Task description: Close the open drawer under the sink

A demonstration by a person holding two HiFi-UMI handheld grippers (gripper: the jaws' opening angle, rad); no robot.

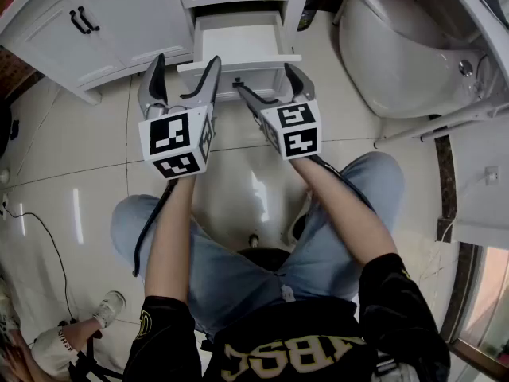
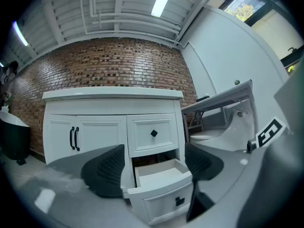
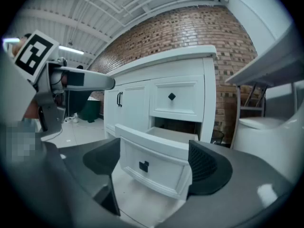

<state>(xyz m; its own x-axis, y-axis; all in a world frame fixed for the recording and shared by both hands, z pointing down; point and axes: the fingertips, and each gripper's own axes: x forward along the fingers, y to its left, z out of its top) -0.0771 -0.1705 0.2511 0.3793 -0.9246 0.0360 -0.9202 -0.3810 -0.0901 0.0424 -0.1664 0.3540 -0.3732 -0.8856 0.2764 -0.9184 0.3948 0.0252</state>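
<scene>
The white drawer under the sink stands pulled out of the vanity, and it looks empty inside. Its front panel carries a small black knob. My right gripper is open just in front of that panel, and its jaws frame the panel with nothing between the pads. My left gripper is open beside it, at the drawer's left corner. In the left gripper view the open drawer lies ahead between the spread jaws. I cannot tell whether either gripper touches the drawer.
The upper drawer is shut. Double cabinet doors with black handles stand to the left. A white toilet is close on the right. A cable and another person's shoe lie on the tiled floor at the left.
</scene>
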